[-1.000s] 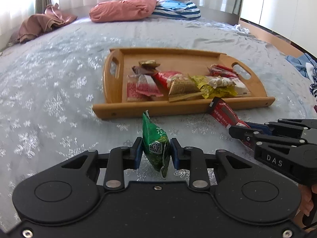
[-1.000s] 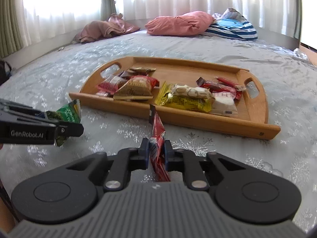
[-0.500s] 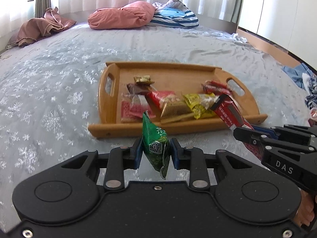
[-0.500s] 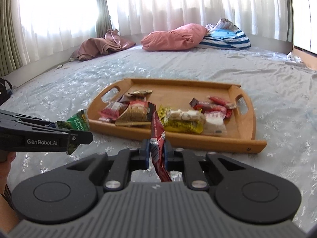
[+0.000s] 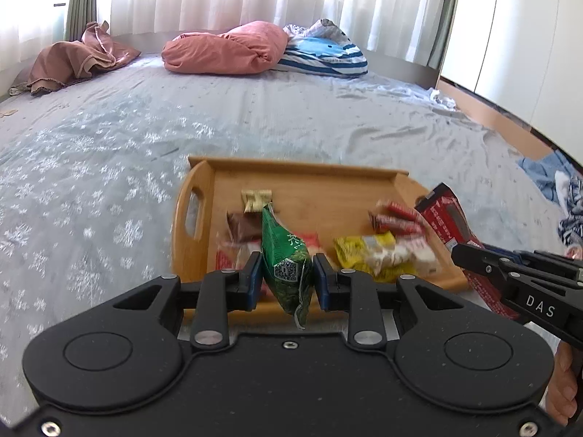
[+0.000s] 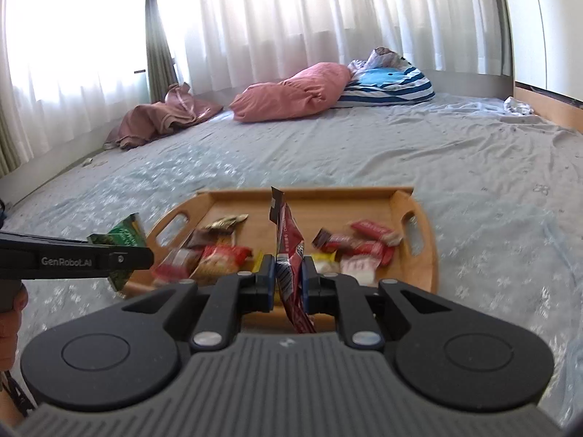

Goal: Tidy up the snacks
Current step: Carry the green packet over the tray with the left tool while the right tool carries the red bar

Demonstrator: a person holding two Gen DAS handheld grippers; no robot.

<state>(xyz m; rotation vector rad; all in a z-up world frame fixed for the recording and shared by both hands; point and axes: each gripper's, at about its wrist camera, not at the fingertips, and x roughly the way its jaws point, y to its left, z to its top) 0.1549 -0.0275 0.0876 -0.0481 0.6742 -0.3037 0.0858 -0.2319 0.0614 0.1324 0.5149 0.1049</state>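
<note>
A wooden tray (image 5: pixel 306 182) with several snack packets lies on the bed; it also shows in the right wrist view (image 6: pixel 422 255). My left gripper (image 5: pixel 288 276) is shut on a green snack packet (image 5: pixel 286 266), held upright above the tray's near edge. My right gripper (image 6: pixel 288 280) is shut on a red snack packet (image 6: pixel 289 251), also raised over the tray's near edge. The right gripper shows in the left wrist view (image 5: pixel 510 276) with the red packet (image 5: pixel 448 218). The left gripper shows in the right wrist view (image 6: pixel 109 255) with the green packet (image 6: pixel 124 236).
The bed has a pale blue snowflake sheet (image 5: pixel 109 167). A pink pillow (image 5: pixel 226 47), a striped blue pillow (image 5: pixel 324 54) and a brown cloth (image 5: pixel 76 62) lie at the far side. Clothes (image 5: pixel 557 185) lie off the bed's right edge.
Both grippers have risen and moved forward with their packets, from low over the sheet in front of the tray to above its near edge.
</note>
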